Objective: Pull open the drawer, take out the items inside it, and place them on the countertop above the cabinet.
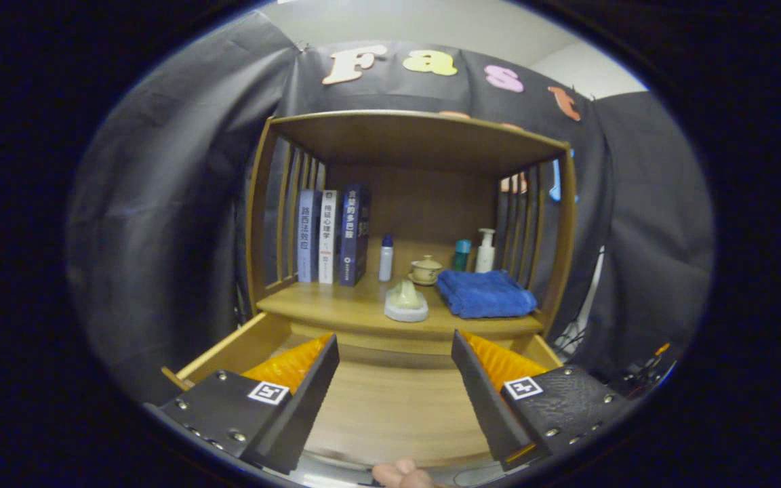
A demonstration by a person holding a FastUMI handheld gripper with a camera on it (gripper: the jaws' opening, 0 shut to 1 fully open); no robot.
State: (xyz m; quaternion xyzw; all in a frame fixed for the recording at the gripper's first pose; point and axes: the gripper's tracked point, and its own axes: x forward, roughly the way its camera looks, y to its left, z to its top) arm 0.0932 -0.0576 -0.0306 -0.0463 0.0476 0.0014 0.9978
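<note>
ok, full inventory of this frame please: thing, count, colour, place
wooden cabinet: 1, brown, slatted sides, beyond the fingers
pulled-out wooden drawer: 1, light brown, open below the countertop, bare bottom showing between the fingers
upright books: 3, pale blue, white, dark blue, countertop left
small white bottle with blue cap: 1, right of the books
cream lidded ceramic cup on saucer: 1, countertop back middle
pale green figure on white round base: 1, countertop front middle
teal bottle: 1, behind the towel
white pump bottle: 1, behind the towel
folded blue towel: 1, countertop right
fingertip: 1, person's, by the drawer's near edge
gripper: 1, fingers wide open over the drawer, holding nothing
</note>
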